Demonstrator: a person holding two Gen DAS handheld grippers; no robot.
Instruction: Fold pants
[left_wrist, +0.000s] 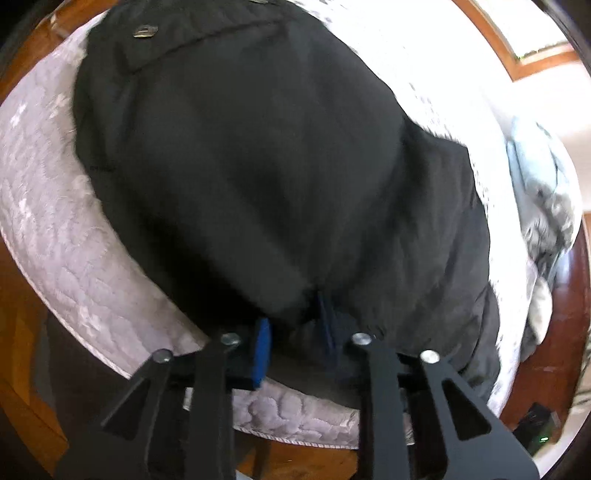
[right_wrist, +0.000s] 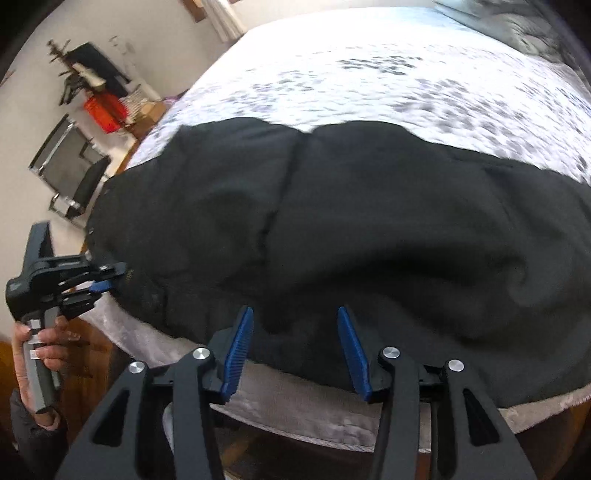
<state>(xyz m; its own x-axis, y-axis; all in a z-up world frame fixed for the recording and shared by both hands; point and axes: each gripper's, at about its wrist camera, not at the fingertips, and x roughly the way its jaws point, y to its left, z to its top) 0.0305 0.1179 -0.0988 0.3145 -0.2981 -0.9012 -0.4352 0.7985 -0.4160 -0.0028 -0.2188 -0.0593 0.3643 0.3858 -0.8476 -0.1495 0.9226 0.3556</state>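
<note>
Black pants (left_wrist: 258, 166) lie spread across a bed with a pale quilted cover (left_wrist: 55, 221). My left gripper (left_wrist: 295, 332) is shut on the pants' near edge, and black cloth is bunched between its blue pads (left_wrist: 263, 347). In the right wrist view the same gripper (right_wrist: 110, 282) bites the left end of the pants (right_wrist: 369, 221), held by a person's hand (right_wrist: 37, 339). My right gripper (right_wrist: 295, 350) stands open over the near edge. The cloth lies between its blue pads (right_wrist: 238, 350) and neither pad presses on it.
The cover (right_wrist: 369, 74) stretches bare beyond the pants. A grey blanket or pillow (left_wrist: 543, 206) lies at the bed's far side. A metal-framed chair (right_wrist: 74, 177) and a red box (right_wrist: 103, 110) stand by the wall. Wooden floor (left_wrist: 22, 332) shows below the bed edge.
</note>
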